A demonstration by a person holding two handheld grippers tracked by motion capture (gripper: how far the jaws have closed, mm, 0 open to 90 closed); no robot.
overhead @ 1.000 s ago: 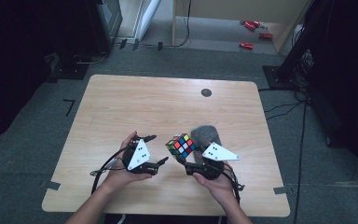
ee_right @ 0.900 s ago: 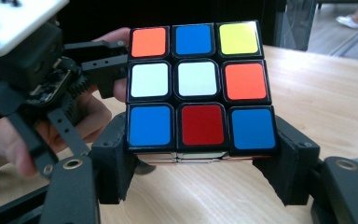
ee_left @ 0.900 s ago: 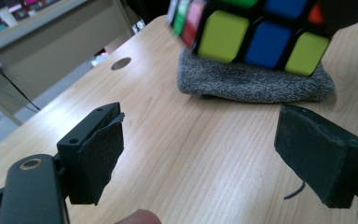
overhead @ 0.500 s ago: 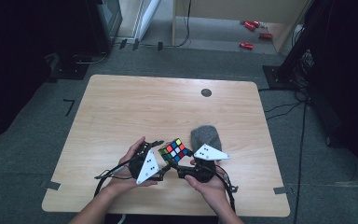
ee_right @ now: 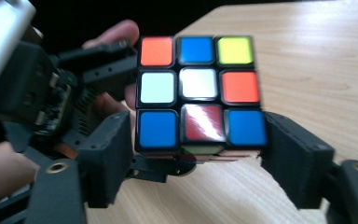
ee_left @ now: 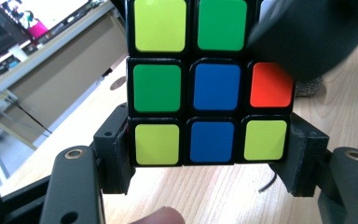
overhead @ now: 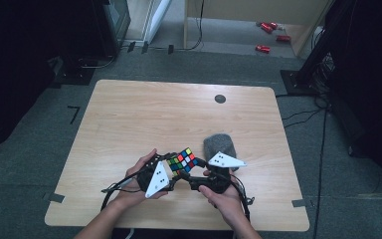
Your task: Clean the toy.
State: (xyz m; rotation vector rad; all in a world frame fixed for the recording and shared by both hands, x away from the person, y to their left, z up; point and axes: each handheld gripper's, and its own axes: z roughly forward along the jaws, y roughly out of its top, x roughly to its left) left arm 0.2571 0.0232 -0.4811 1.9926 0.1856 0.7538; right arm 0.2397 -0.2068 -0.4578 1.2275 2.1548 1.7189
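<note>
Here, clamps the scrambled Rubik's cube (overhead: 181,162) low in the middle of the high view, over the near part of the wooden table (overhead: 154,114), with the left gripper (overhead: 171,172), jaws just closed in and now pressed against both sides of the bottom layer. Slackens the right gripper (ee_right: 200,154) around the same cube: jaws just opened wider, straddling its lowest row with a gap at one pad, so grasping nothing. Looks far from solved, with yellow, green, blue and orange mixed on one face; probably a regrip between turns, nearly all the turning left.
</note>
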